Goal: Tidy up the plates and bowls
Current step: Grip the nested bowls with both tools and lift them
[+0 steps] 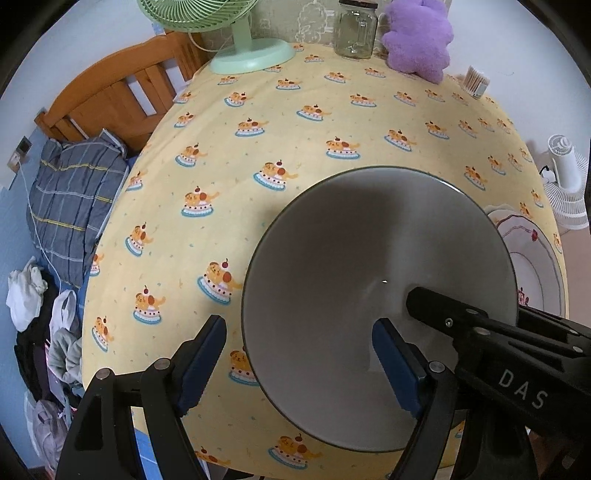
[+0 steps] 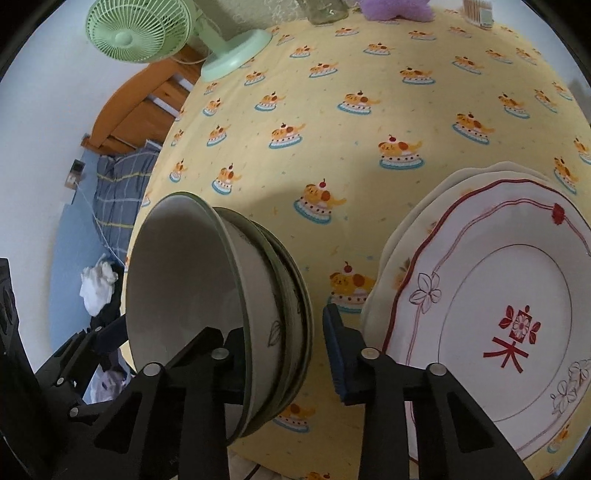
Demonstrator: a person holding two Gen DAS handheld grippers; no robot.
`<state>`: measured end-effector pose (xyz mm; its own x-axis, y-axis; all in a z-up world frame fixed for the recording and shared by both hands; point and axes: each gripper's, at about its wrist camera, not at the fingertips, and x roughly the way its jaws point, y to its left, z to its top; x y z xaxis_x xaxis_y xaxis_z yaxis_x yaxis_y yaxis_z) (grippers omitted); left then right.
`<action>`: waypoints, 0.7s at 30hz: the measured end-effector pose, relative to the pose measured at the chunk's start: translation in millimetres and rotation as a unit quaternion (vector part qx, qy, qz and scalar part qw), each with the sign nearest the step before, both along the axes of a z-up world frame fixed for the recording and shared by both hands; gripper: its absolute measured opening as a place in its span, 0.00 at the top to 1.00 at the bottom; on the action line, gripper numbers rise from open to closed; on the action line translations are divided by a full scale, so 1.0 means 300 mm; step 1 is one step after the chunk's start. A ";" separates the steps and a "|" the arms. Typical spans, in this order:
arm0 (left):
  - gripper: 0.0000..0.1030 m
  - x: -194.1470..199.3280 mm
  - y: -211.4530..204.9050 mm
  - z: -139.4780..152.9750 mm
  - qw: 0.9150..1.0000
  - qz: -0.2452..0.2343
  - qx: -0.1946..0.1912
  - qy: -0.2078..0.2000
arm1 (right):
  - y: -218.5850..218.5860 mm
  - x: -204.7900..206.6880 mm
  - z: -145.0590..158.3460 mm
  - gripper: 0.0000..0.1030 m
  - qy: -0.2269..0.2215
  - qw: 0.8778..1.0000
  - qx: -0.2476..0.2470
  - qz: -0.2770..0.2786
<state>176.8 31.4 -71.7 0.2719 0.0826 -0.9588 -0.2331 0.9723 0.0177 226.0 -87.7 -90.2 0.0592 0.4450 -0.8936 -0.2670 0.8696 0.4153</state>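
A stack of nested grey-white bowls with dark green rims stands near the front edge of the yellow tablecloth. My left gripper is open and straddles the top bowl's near rim, one pad outside and one inside, neither touching. My right gripper comes in from the right. One of its fingers reaches inside the bowl, and the blue pad of its other finger stays outside the stack, a thin gap away from the rims. A stack of plates, the top one white with red trim, lies to the right.
At the back of the table stand a green fan, a glass jar, a purple plush toy and a box of cotton swabs. A bed with a wooden headboard lies past the left edge, and a white fan stands at the right.
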 end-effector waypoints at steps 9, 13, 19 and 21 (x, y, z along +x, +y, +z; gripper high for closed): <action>0.20 0.029 0.032 -0.028 0.999 -0.036 -0.014 -0.006 | 0.011 0.001 -0.004 0.70 -0.002 1.000 -0.004 -0.018; 0.20 0.039 0.057 -0.047 0.997 -0.063 -0.039 -0.014 | 0.012 -0.010 0.002 0.70 -0.005 0.999 -0.016 -0.034; 0.19 0.041 0.090 -0.076 0.993 -0.083 -0.079 -0.030 | 0.034 -0.023 0.011 0.70 -0.015 0.997 -0.047 -0.058; 0.19 0.041 0.092 -0.077 0.991 -0.091 -0.089 -0.035 | 0.037 -0.025 0.012 0.69 -0.016 0.996 -0.055 -0.065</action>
<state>189.2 59.1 -94.7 0.3324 -0.1417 -0.9324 -0.0484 0.9848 -0.1669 218.5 -76.5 -86.6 0.1381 0.3322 -0.9330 -0.1610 0.9371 0.3098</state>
